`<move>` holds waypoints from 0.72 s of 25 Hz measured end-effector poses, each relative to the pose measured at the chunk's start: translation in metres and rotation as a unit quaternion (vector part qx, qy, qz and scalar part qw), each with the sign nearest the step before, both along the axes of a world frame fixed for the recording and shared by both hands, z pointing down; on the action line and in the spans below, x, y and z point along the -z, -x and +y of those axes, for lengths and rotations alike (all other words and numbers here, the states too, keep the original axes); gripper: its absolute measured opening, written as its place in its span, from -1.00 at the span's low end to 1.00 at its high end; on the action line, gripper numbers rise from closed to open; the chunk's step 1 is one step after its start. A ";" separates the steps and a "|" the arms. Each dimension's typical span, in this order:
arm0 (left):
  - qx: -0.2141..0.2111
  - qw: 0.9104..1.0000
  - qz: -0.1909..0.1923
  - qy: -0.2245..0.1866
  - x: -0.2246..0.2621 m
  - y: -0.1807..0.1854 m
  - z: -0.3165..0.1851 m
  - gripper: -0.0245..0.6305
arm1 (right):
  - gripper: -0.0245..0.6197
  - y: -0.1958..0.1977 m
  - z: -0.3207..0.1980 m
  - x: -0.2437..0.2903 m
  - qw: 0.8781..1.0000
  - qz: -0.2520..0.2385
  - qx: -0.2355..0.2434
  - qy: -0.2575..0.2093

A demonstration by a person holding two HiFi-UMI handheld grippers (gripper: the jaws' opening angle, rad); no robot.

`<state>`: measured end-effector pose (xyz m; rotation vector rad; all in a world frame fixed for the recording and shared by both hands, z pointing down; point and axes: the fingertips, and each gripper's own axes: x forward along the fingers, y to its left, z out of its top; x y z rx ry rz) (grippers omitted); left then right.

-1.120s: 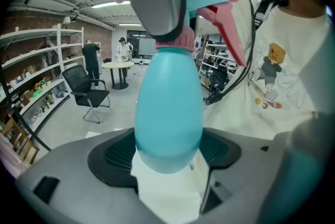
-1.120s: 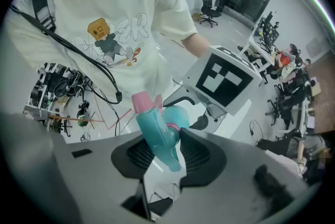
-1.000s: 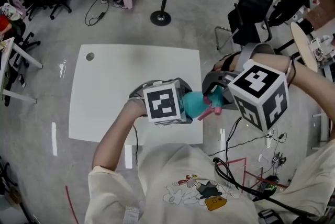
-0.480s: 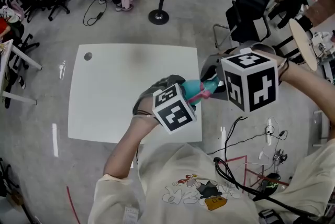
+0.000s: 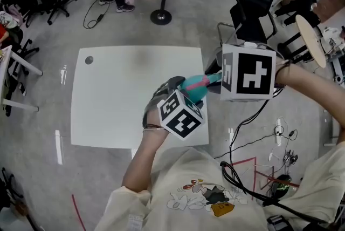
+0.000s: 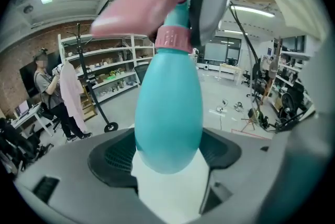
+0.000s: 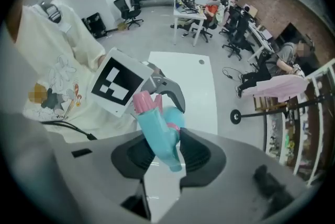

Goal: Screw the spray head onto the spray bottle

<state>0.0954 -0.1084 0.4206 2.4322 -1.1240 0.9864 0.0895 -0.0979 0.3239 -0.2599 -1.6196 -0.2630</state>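
Two grips meet above the right edge of the table (image 5: 118,95). The left gripper (image 6: 167,157) pinches the rounded belly of the bottle (image 6: 168,113), and the right gripper (image 7: 166,150) clamps the spray head (image 7: 155,126) across its body. The plastic looks smooth and light, so it may slip or flex. Hold the belly firmly and turn the head close to its pink collar (image 6: 171,40).

A white table (image 5: 108,100) is standing on the grey floor (image 5: 54,30), with a small dark round spot (image 5: 89,60) sitting near its far left corner. A black post on a round base (image 5: 160,17) and a black office chair (image 5: 253,6) are standing beyond it. Cables (image 5: 278,130) are lying on the floor to the right.
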 end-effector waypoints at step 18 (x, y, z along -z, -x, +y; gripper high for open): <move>0.117 0.987 -0.049 -0.096 0.015 0.036 -0.028 0.21 | -0.52 0.024 -0.020 0.012 0.964 -0.096 -0.240 0.054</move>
